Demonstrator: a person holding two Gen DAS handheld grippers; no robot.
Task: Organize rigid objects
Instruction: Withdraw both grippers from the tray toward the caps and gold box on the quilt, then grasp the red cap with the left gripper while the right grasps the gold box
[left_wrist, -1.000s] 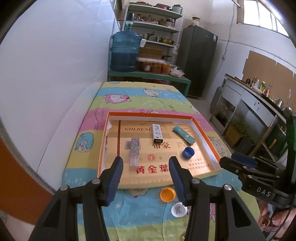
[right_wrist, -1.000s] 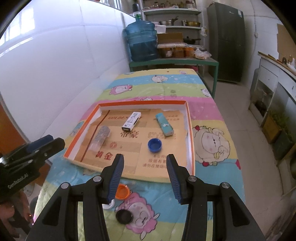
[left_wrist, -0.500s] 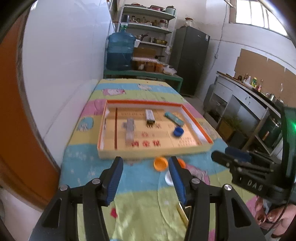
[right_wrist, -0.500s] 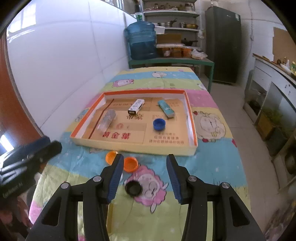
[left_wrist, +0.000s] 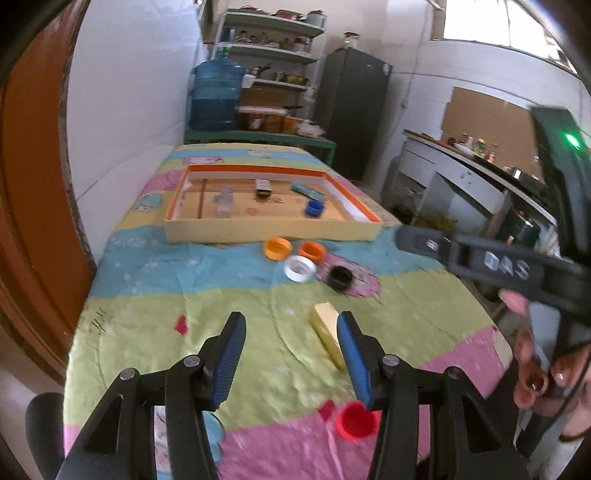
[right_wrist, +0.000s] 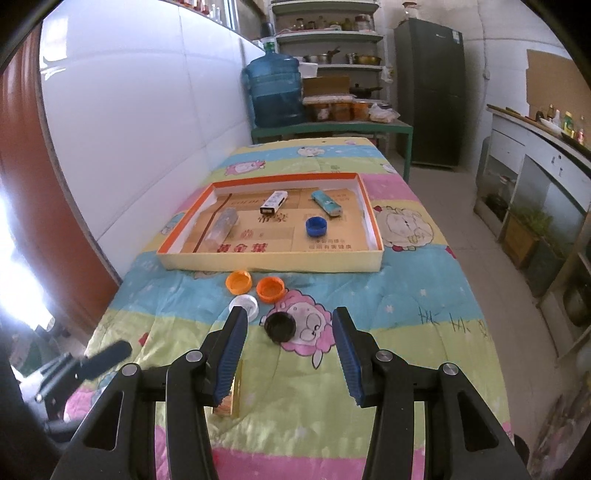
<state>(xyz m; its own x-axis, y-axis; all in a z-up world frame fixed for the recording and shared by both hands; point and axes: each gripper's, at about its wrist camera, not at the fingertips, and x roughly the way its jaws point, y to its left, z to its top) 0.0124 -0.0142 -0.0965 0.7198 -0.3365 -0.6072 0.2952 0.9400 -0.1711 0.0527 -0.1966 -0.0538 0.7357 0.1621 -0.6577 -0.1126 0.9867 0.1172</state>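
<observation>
Bottle caps — black cap (right_wrist: 279, 326) nearest — look light, stiff and slick; pinch across the rim. Left gripper (left_wrist: 288, 354) and right gripper (right_wrist: 287, 354) fingers both spread, empty.

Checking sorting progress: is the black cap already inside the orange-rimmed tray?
No, the black cap lies on the blanket, outside the tray.

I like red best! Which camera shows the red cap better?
The left wrist view: the red cap lies on the pink stripe near the left gripper, partly behind its right finger. The right wrist view doesn't show it; the right gripper fills that near area.
</observation>
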